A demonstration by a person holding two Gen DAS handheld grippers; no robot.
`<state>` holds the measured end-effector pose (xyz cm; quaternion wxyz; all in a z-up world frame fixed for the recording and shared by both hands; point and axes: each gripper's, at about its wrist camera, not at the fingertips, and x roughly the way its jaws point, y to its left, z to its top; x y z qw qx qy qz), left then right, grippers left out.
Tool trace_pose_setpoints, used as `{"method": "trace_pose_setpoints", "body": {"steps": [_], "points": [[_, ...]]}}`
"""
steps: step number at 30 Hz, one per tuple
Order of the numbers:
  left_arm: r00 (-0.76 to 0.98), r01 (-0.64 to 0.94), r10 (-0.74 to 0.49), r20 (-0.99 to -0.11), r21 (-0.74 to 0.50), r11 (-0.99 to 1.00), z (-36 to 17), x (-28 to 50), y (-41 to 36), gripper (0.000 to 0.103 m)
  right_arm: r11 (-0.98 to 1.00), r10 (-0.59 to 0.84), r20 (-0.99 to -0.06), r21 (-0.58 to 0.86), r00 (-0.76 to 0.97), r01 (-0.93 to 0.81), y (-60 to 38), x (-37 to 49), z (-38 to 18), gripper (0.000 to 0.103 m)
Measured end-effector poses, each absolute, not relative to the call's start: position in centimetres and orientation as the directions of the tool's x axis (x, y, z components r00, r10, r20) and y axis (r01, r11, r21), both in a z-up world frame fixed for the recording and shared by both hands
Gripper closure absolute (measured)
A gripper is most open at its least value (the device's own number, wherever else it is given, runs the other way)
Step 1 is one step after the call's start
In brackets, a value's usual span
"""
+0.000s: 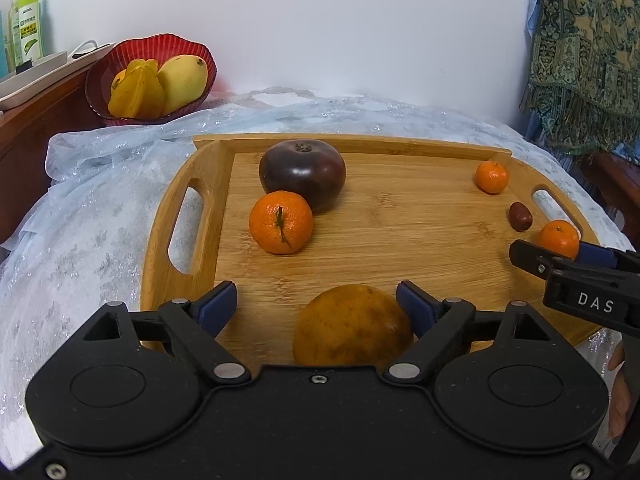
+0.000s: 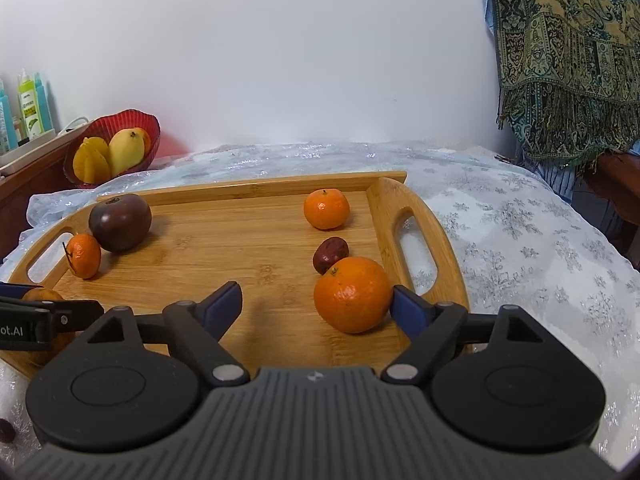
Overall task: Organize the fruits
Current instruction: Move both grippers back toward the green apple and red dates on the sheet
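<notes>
1. Your left gripper (image 1: 316, 307) hangs low over the near edge of the wooden tray (image 1: 400, 240), its fingers (image 1: 218, 306) spread wide. A dull brown-orange fruit (image 1: 352, 326) lies between them, close against the right finger and apart from the left one.
2. Your right gripper (image 2: 318, 306) sits at the tray's right end, fingers (image 2: 224, 304) likewise spread. A tangerine (image 2: 352, 294) rests between them; it touches the right finger, while the left finger stands well apart from it.
3. A small dark red date (image 2: 330, 254) lies just behind that tangerine, touching or nearly touching it. A second tangerine (image 2: 326, 209) sits farther back, near the tray's rear wall.
4. At the tray's left end, a large dark purple fruit (image 1: 302, 174) stands near the rear wall, with a stemmed tangerine (image 1: 281, 222) just in front of it, touching or nearly so.
5. A red bowl (image 1: 120, 54) stands beyond the tray's far left corner; it holds a mango (image 1: 182, 82) and a starfruit (image 1: 138, 92).
6. The tray rests on a pale snowflake-patterned cloth (image 2: 520, 240).
</notes>
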<state>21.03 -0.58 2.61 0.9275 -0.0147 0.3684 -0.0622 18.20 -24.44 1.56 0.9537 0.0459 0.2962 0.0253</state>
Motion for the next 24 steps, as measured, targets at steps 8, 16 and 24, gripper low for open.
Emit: {"method": "trace_pose_setpoints", "body": {"steps": [8,16,24], "points": [[0.725,0.092,-0.128,-0.677,-0.088,0.992,2.7,20.1,-0.2,0.014,0.993,0.101,-0.52,0.11,0.848,-0.051,-24.2,16.6,1.8,0.01],[0.727,0.084,-0.131,-0.674,-0.103,0.991,2.7,18.7,0.3,0.011,0.99,0.125,-0.456,0.118,0.881,-0.08,-24.1,14.1,2.5,0.0],[0.743,0.088,-0.12,-0.659,-0.081,0.993,2.9,16.4,0.5,0.01,0.991,0.133,-0.432,0.084,0.892,-0.107,-23.8,12.4,2.8,0.0]]}}
